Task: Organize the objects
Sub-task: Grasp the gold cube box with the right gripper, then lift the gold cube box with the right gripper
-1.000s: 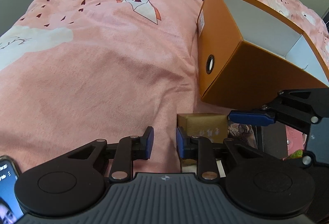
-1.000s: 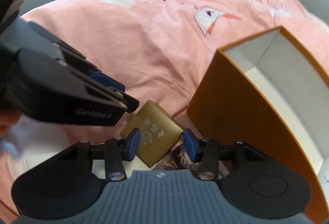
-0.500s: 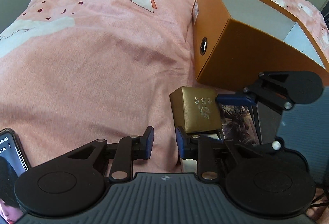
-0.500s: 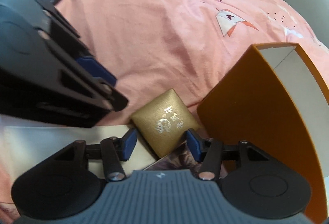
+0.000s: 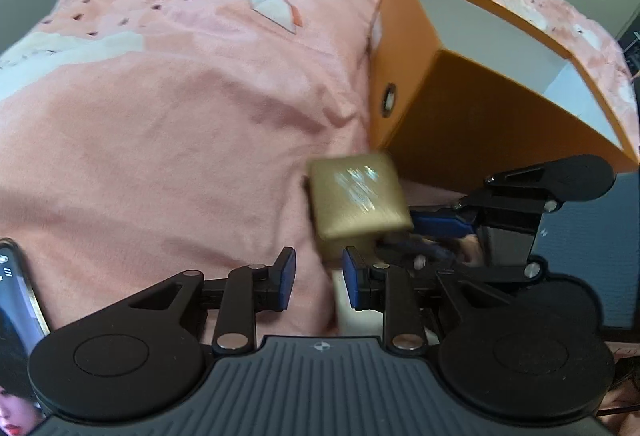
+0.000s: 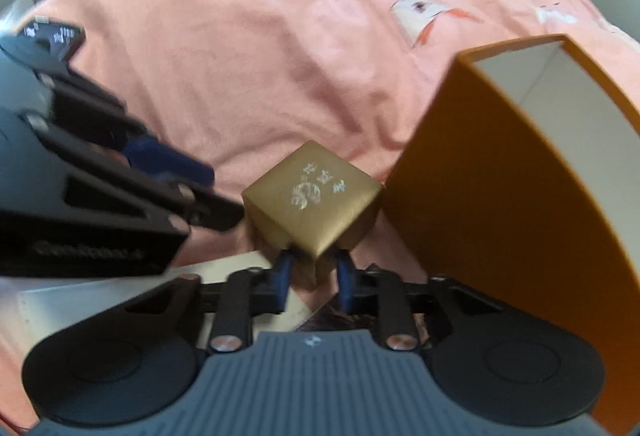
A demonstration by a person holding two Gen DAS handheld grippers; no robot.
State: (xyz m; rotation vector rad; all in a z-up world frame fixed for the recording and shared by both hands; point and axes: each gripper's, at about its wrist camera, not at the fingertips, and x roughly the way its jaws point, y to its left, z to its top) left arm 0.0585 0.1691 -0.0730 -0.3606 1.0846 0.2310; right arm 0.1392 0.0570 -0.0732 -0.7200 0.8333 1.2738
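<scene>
A small gold box [image 6: 316, 196] with silver lettering sits tilted between my right gripper's [image 6: 314, 272] blue pads, which are closing and press on its near lower corner. In the left wrist view the same gold box [image 5: 356, 196] is blurred, just ahead and right of my left gripper [image 5: 318, 276]. The left gripper's jaws stand apart with only bedding between them. An open orange box [image 6: 480, 196] with a white inside stands right beside the gold box. The orange box [image 5: 460, 124] lies just beyond the gold box in the left view.
Everything rests on a pink duvet [image 5: 180, 116] with bird prints. A phone [image 5: 16, 316] lies at the left edge. A flat white card [image 6: 60, 300] and a dark picture card [image 6: 332, 316] lie under the right gripper. The left gripper's body [image 6: 100, 216] crowds the left side.
The right gripper's jaws have drawn together onto the gold box, which now stands tipped up off the cards. The left gripper's jaws keep the same gap.
</scene>
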